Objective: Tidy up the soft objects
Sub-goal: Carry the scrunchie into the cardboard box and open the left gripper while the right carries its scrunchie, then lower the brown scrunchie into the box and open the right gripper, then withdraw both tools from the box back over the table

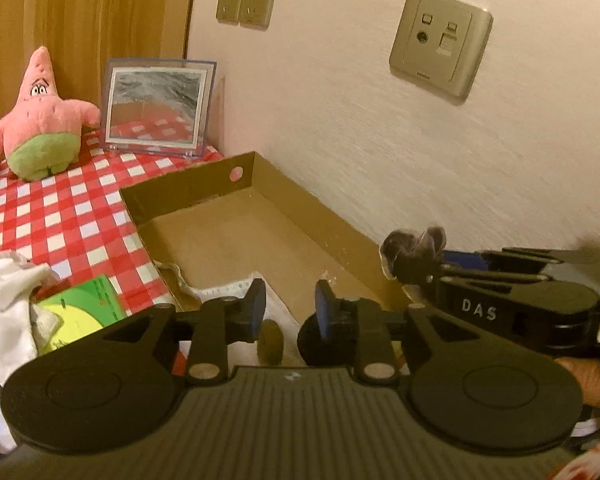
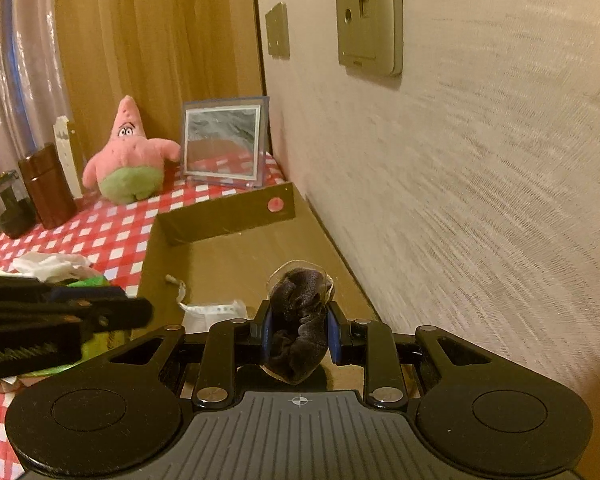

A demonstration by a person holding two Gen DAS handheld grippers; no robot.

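Note:
My right gripper (image 2: 298,332) is shut on a dark, rolled soft cloth (image 2: 300,300) in a clear wrapper, held above the right side of a shallow cardboard box (image 2: 228,256). The left wrist view shows that same dark cloth (image 1: 414,246) at the right. My left gripper (image 1: 290,312) hangs over the near end of the box (image 1: 228,232), jaws apart with nothing between them. Below it, inside the box, lies a white soft item (image 1: 220,290). A pink and green star plush (image 1: 40,120) sits on the checked cloth at the far left.
A crumpled white cloth (image 1: 4,292) and a green packet (image 1: 84,312) lie left of the box on the red checked tablecloth (image 1: 60,216). A framed mirror (image 1: 158,108) stands behind the box. The wall with socket plates (image 1: 440,44) runs along the right. A brown jar (image 2: 48,188) stands far left.

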